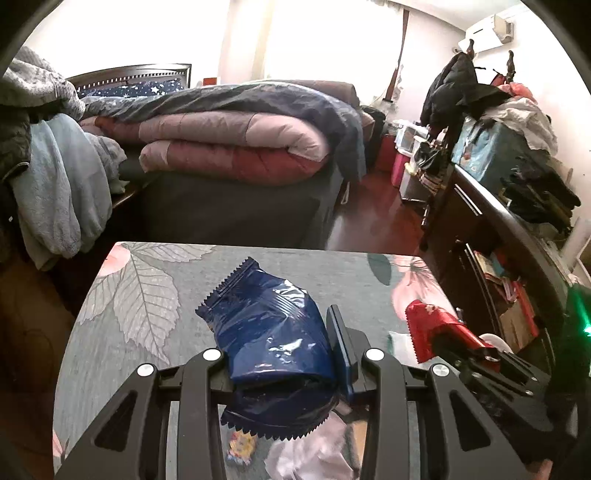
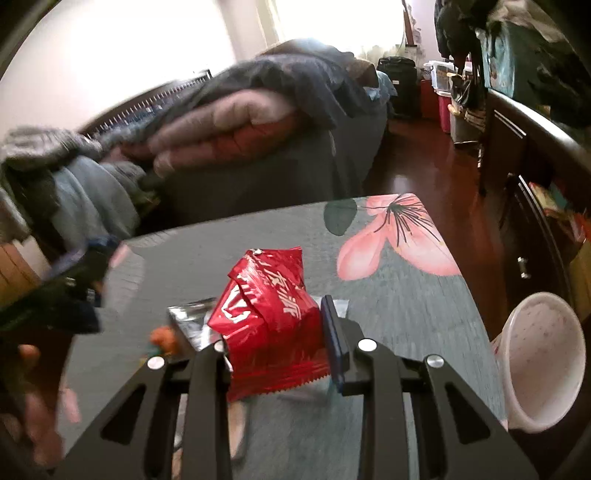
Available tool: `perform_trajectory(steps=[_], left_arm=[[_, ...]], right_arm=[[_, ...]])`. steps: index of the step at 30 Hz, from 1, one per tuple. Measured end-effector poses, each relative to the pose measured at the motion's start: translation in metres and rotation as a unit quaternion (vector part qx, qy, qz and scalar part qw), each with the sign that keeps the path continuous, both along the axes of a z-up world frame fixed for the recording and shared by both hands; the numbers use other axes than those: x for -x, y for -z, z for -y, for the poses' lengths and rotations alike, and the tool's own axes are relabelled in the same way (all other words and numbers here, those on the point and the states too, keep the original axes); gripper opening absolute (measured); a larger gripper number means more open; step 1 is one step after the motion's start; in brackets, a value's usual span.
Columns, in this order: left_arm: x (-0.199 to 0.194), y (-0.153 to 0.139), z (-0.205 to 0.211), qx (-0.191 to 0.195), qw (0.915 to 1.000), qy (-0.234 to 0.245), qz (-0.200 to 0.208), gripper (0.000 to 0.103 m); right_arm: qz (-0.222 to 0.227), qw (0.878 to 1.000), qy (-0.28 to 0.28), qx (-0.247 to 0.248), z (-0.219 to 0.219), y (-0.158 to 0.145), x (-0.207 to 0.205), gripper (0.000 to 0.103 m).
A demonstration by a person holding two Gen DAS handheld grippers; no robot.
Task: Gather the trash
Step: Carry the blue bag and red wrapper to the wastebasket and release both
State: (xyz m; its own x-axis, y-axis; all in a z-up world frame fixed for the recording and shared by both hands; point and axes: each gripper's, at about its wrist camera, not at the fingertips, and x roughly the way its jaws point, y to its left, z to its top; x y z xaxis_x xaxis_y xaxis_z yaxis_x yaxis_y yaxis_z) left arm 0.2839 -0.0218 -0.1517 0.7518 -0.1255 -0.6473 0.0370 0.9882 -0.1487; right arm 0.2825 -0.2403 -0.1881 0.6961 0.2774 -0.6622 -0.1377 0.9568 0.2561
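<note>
Left wrist view, item one: blue wrapper [image 1: 275, 332], crinkled foil with a serrated edge, clamped between the jaws of the left gripper [image 1: 280, 354] and held above the table [image 1: 147, 295].

Item two: red wrapper [image 2: 269, 317], white lettering, pinched in the right gripper [image 2: 277, 343]; its jaws were closed on the packet. The same red packet showed in the left view at the right edge [image 1: 428, 325].

Item three: tabletop, grey-green cloth printed with pale leaves [image 1: 144, 291] and a pink flower [image 2: 391, 240]. On it lay a silver foil scrap [image 2: 192, 317] just behind the red packet, a small orange object [image 2: 164, 338] too blurred to identify, and a white cup [image 2: 543, 365] on its side at the right edge. Further crumpled pale litter [image 1: 314, 450] lay beneath the left gripper.

Item four: room. Bed [image 1: 236, 218] beyond the table, piled with a folded pink and red quilt [image 1: 236, 147] under a dark blue cover. Light blue garments [image 1: 62, 192] hung at left. Dark red wooden floor [image 1: 373, 221]. Dark cabinet [image 1: 480, 206] at right, heaped with clothes. Air conditioner [image 1: 491, 31] high on the far wall. A hand [image 2: 37, 398] showed blurred at the lower left of the right view.
</note>
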Motion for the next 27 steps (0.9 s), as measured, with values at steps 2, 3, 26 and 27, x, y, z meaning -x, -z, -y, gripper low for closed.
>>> perform_trajectory(steps=[2, 3, 26, 27], left_arm=[[0.009, -0.005, 0.002, 0.001, 1.0000, 0.002, 0.007, 0.037], [0.013, -0.006, 0.004, 0.001, 0.9999, 0.003, 0.009, 0.037], [0.069, -0.030, 0.090, -0.002, 0.9956, 0.084, 0.042, 0.038], [0.070, -0.031, 0.096, -0.003, 0.9951, 0.089, 0.043, 0.038]], right_arm=[[0.008, 1.000, -0.002, -0.015, 0.007, -0.009, 0.017, 0.030], [0.011, 1.000, -0.003, -0.018, 0.009, -0.012, 0.024, 0.030], [0.055, 0.994, 0.090, 0.026, 0.075, -0.017, 0.141, 0.032], [0.056, 0.993, 0.097, 0.028, 0.082, -0.017, 0.143, 0.032]])
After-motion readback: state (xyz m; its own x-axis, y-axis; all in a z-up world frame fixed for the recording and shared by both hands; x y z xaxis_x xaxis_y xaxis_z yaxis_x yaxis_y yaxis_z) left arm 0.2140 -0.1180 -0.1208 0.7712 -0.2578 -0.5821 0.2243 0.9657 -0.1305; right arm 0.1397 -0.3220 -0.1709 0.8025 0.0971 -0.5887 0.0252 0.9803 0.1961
